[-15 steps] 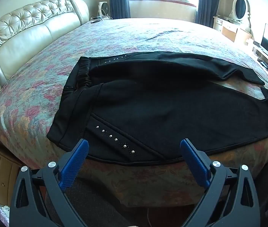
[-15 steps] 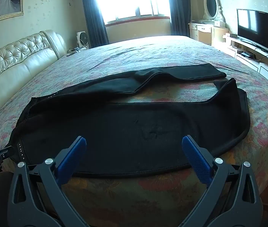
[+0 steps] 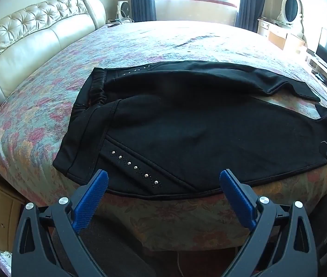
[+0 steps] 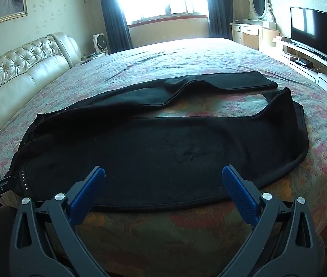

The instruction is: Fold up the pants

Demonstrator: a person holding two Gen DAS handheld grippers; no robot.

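left tongs [image 3: 162, 185] wide open, holding nothing, hovering off the bed [image 3: 47, 106] edge just short of the pants' [image 3: 186, 127] waist end. pants lie flat across the bed, waistband [image 3: 96, 87] left, 2 legs splayed in a v toward the right, near leg along the bed edge, far leg [image 4: 209, 85] apart from it. right tongs [image 4: 163, 182] also wide open and empty, near the middle of the near leg. judgement: nothing folded yet; first step is laying 1 leg over the other. left should pinch the near waist corner by the stud row [image 3: 135, 167], right the near hem [image 4: 297, 124], take both layers, lift together, keep cloth taut, match seams before release.
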